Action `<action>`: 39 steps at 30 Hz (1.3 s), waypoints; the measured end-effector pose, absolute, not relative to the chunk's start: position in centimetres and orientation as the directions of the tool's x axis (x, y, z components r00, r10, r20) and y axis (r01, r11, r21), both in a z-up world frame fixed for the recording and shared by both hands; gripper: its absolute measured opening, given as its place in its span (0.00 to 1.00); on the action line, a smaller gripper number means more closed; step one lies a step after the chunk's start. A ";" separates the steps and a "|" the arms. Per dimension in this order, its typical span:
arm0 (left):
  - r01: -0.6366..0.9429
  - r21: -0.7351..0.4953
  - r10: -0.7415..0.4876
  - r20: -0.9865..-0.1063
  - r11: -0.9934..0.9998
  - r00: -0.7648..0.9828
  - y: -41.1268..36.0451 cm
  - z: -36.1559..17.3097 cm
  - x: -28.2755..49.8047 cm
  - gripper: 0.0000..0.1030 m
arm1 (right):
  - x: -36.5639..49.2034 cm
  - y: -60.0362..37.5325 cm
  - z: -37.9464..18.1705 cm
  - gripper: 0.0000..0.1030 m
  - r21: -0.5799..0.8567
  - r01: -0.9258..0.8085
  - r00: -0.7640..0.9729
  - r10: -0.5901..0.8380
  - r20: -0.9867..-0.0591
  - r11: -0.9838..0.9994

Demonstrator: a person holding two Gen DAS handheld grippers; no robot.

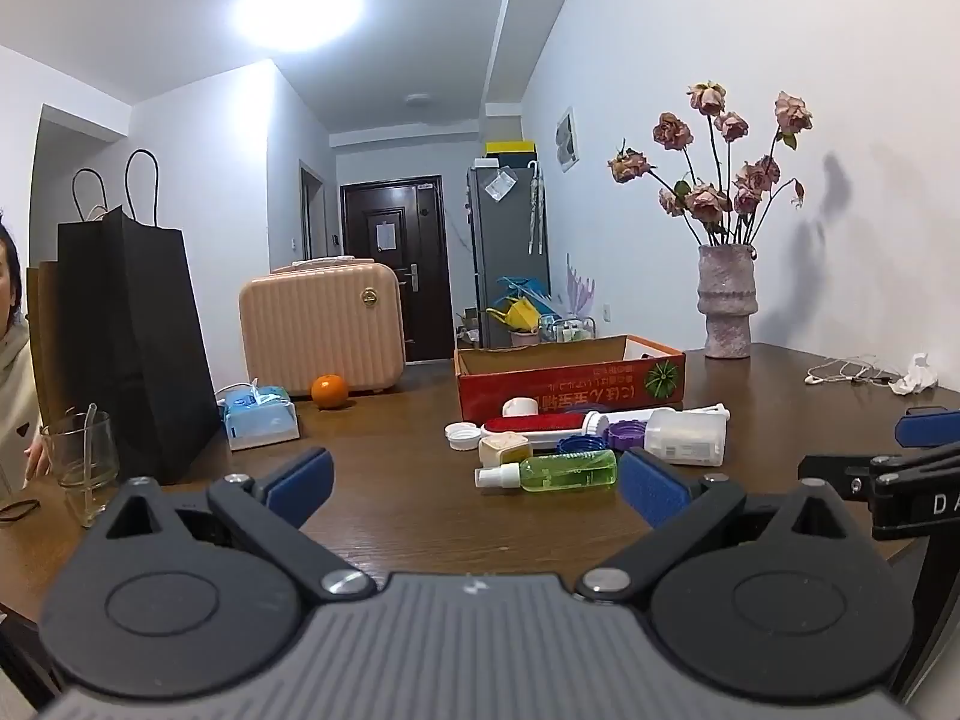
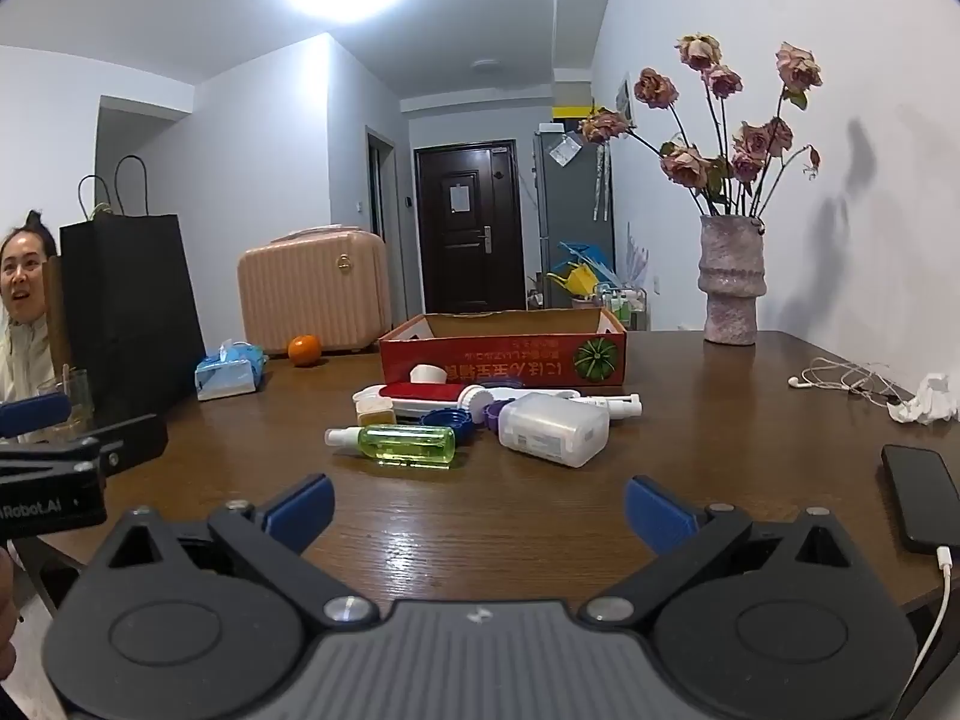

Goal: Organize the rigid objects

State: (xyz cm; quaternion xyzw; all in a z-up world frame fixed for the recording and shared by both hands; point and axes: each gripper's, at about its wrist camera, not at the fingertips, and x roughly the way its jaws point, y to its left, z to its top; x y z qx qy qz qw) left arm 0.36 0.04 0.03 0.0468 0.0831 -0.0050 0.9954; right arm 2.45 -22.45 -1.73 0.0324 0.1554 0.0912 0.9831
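Your left tool [image 1: 477, 483] has its two blue pads spread wide apart with nothing between them, and your right tool [image 2: 480, 507] is just as wide and just as empty. Both hang a little above the counter [image 2: 690, 462], tipped slightly down toward it.

From the left tool, the pile sits at about 1 o'clock, near but not touching: the green bottle [image 1: 555, 471] lies on its side closest, its white spray cap pointing to 9 o'clock. Just behind it are a cream jar [image 1: 504, 447], a white cap [image 1: 462, 436], a blue cap [image 1: 579, 443], a purple cap [image 1: 625, 435] and a white jug [image 1: 687, 435] on its side. A red brush [image 1: 534, 425] lies flat behind those. The red box [image 1: 570, 381] stands open at 12 o'clock, just beyond the pile.

From the right tool, the same green bottle [image 2: 408, 443] lies at 11 o'clock and the white jug [image 2: 555, 427] near 12 o'clock, both well clear of the pads. The red box [image 2: 504, 354] is behind them.

Your right tool's tip shows at 3 o'clock in the left view, and your left tool's at 9 o'clock in the right view, so the two are side by side, apart. A phone [image 2: 924, 498] lies at 3 o'clock of the right tool, at the counter's edge.
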 end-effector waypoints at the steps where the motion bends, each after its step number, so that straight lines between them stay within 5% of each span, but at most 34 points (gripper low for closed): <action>1: 0.020 0.091 -0.005 -0.163 0.996 0.987 0.1 0.1 0.3 1.00 | 2.4 -22.5 -1.8 1.00 0.091 -0.172 0.935 0.191 -0.300 0.981; 39: 0.011 0.092 0.003 -0.149 0.996 0.989 0.0 0.1 0.0 1.00 | 1.8 -22.5 -1.8 1.00 0.067 -0.162 0.938 0.175 -0.299 0.984</action>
